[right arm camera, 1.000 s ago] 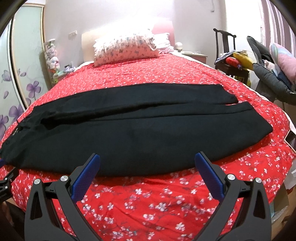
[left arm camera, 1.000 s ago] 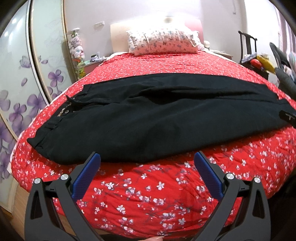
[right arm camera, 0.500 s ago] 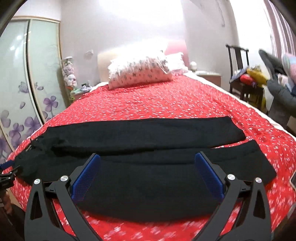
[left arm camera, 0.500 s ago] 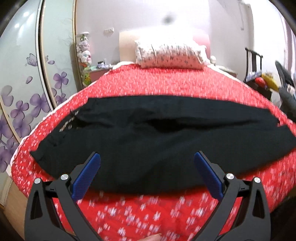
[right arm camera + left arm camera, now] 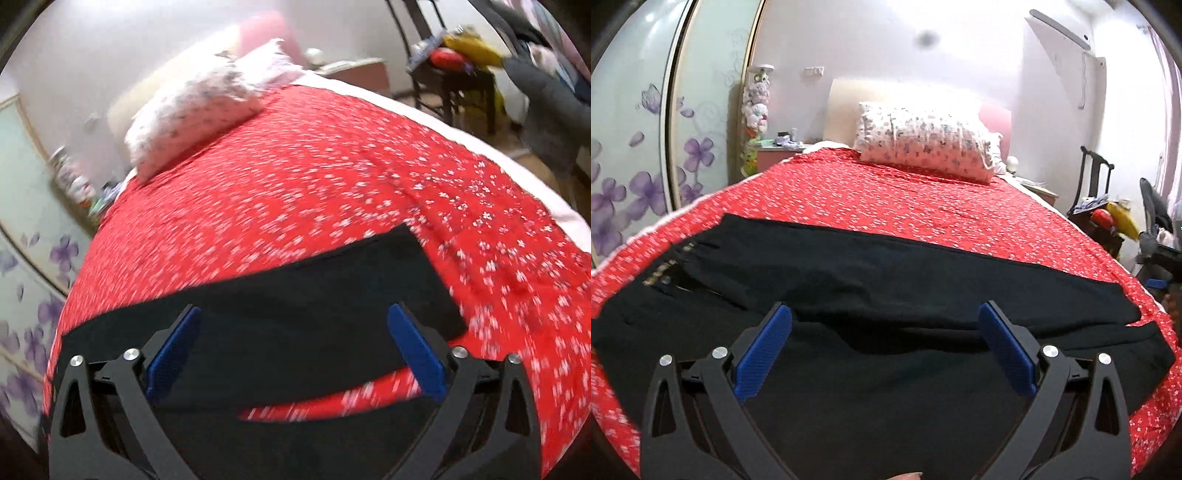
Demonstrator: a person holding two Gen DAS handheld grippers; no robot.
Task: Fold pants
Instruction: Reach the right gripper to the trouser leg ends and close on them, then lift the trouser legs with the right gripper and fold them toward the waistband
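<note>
Pants (image 5: 886,295) lie flat across the bed (image 5: 923,199). Left tool (image 5: 884,326) is released, empty. Right tool (image 5: 293,326) is closing above the leg ends, 12 o'clock, gripping nothing.

black pants (image 5: 886,295) flat across the red bedspread (image 5: 923,199), apparently unfolded

Floral pillow (image 5: 925,142) on red bedspread (image 5: 905,199)

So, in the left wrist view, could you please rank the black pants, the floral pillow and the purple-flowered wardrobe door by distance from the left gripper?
1. Black pants: directly under the left gripper.
2. Purple-flowered wardrobe door: off to the left.
3. Floral pillow: at the bed's far end.
</note>
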